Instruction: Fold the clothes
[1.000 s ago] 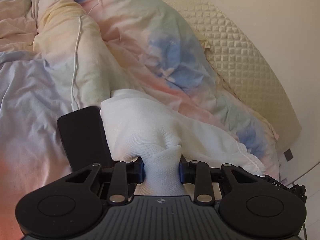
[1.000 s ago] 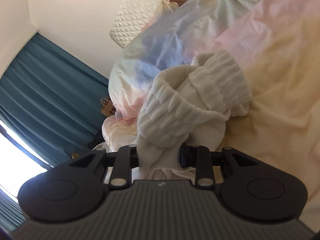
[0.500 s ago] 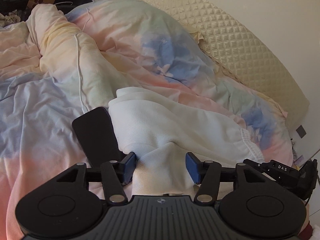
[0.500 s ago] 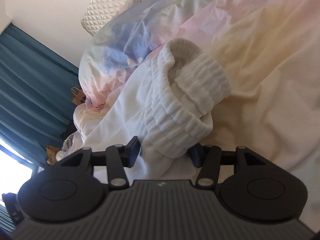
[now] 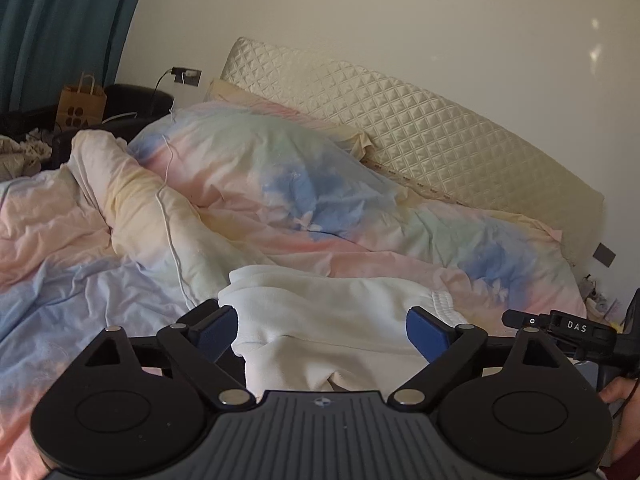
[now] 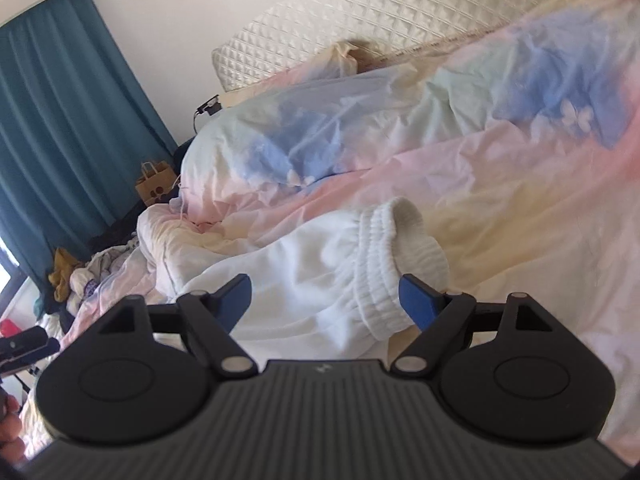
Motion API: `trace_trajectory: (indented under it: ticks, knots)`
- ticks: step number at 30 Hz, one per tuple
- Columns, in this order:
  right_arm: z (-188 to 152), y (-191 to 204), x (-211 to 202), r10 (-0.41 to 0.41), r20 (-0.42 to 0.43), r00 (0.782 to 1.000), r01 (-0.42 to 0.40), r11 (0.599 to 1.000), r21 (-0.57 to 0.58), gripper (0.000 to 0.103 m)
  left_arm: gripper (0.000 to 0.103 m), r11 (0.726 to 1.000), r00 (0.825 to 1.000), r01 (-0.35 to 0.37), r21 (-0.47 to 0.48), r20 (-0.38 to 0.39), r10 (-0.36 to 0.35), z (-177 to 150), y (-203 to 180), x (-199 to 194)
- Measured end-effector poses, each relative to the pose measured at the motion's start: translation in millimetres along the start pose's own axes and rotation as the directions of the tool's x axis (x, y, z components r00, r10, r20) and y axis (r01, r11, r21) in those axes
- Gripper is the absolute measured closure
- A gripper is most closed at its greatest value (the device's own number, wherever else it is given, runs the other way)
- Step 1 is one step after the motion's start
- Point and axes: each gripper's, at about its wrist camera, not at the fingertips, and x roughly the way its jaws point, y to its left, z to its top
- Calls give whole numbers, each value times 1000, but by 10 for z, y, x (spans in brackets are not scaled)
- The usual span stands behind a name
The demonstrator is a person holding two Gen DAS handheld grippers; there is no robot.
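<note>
A: On the bed, the white garment [image 5: 328, 312] is lying across the pastel duvet [image 5: 280, 200], folded over itself, sitting well short of the quilted headboard [image 5: 420, 140].

B: Tool state?

A: Left gripper [image 5: 322, 330] is standing with its jaws spread wide, cloth lying between the blue pads [image 5: 426, 330] but not pinched. Right gripper [image 6: 324, 296] is likewise gaping, nothing clamped, with the ribbed cuff [image 6: 394, 280] sitting just inside its right-hand pad.

B: Which way is the garment running from the tools?

A: In the left wrist view it is running crosswise, long axis left to right, directly ahead of and partly under the fingers. The elastic end is lying toward the person's right, and the plain folded edge [image 5: 256, 280] toward the left.

B: So which hand is nearer which end?

A: Right hand is hovering over the cuff end, left over the body fold. Judging from that, any next fold is turning on bringing one end along that long axis toward the other.

B: Risk?

A: Soft duvet underneath is likely bunching into a grasp. Cannot tell what garment type it is.
</note>
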Motion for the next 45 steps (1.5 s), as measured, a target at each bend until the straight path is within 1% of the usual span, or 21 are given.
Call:
trace_trajectory:
  ticks: [4, 6, 7, 9, 12, 15, 18, 20, 27, 31, 35, 40, 43, 45]
  knots:
    - [12, 287, -312, 4, 28, 1000, -2, 996, -89, 20, 9, 998, 999, -44, 48, 26, 43, -21, -232, -364]
    - [-11, 435, -450, -9, 32, 999, 13, 990, -141, 20, 6, 993, 996, -82, 84, 44, 79, -53, -343, -530]
    - [-30, 512, -518, -14, 34, 999, 20, 986, -167, 20, 2, 990, 994, -102, 102, 55, 97, -74, -397, -612]
    - [-83, 610, -640, -4, 31, 1000, 10, 981, -191, 20, 1, 985, 991, -125, 122, 73, 116, -122, -479, -750]
    - [-176, 703, -781, -8, 23, 1000, 12, 980, -198, 20, 0, 977, 984, -165, 138, 88, 154, -215, -607, -963]
    - [-277, 788, -910, -13, 34, 999, 20, 976, -218, 20, 0, 970, 979, -193, 150, 89, 181, -335, -720, -1120]
    - [-356, 882, -995, -15, 36, 999, 23, 969, -247, 20, 0, 974, 979, -194, 119, 94, 183, -451, -770, -1262]
    - [-404, 932, -1034, -9, 40, 999, 18, 967, -254, 20, 0, 972, 974, -212, 102, 104, 202, -511, -803, -1355]
    - [-617, 1075, -1102, -13, 48, 999, 27, 958, -284, 20, 0, 953, 962, -263, 148, 115, 247, -660, -1003, -1571]
    - [-742, 1152, -1133, -18, 50, 999, 33, 953, -302, 20, 0, 948, 959, -276, 155, 109, 262, -740, -993, -1577]
    - [-809, 1164, -1144, -37, 39, 999, 46, 955, -293, 20, 0, 944, 956, -288, 163, 103, 274, -812, -972, -1580]
    - [-848, 1206, -1214, -50, 65, 997, 68, 947, -313, 20, 0, 948, 956, -288, 136, 98, 276, -817, -882, -1584]
    - [-865, 1230, -1230, -49, 67, 997, 68, 945, -320, 20, 0, 944, 952, -302, 132, 100, 290, -814, -847, -1598]
    - [-876, 1243, -1229, -45, 59, 997, 61, 945, -322, 20, 0, 946, 953, -297, 126, 101, 286, -805, -830, -1618]
